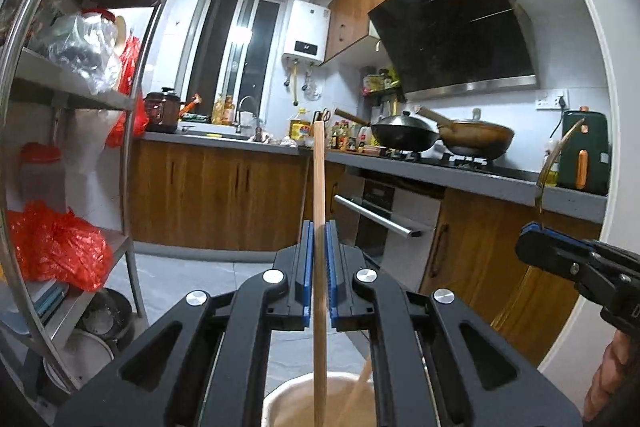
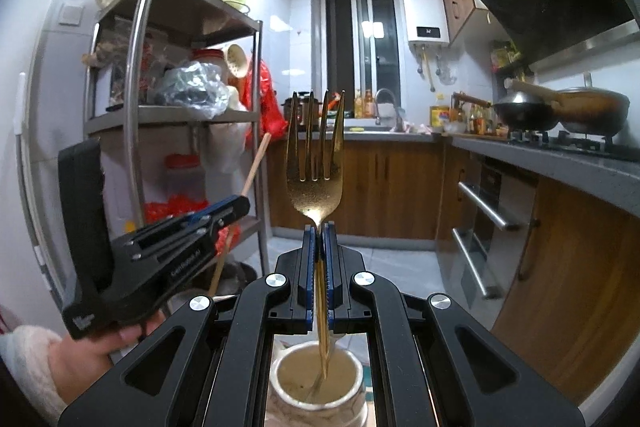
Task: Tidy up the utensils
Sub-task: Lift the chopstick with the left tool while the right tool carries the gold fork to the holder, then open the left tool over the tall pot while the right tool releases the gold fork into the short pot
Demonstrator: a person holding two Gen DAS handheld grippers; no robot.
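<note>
While left gripper (image 1: 318,247) clamps upright wooden chopstick (image 1: 319,187), right gripper (image 2: 319,247) pinches gold metal fork (image 2: 315,163) above beige ceramic cup (image 2: 316,383).

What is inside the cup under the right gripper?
The fork's handle end dips into the cup, held by the right gripper. The bottom is mostly visible; the gripper hides the cup's sides.

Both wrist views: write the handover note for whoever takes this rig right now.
Left claw: shut on a wooden chopstick, upright over a beige cup where another stick leans.
Right claw: shut on a gold fork, tines up, handle end down inside a cream holder cup.
Done: both utensils gripped above cups.
Left: lower, release each. Whether the views show one cup or two cannot be told.
</note>
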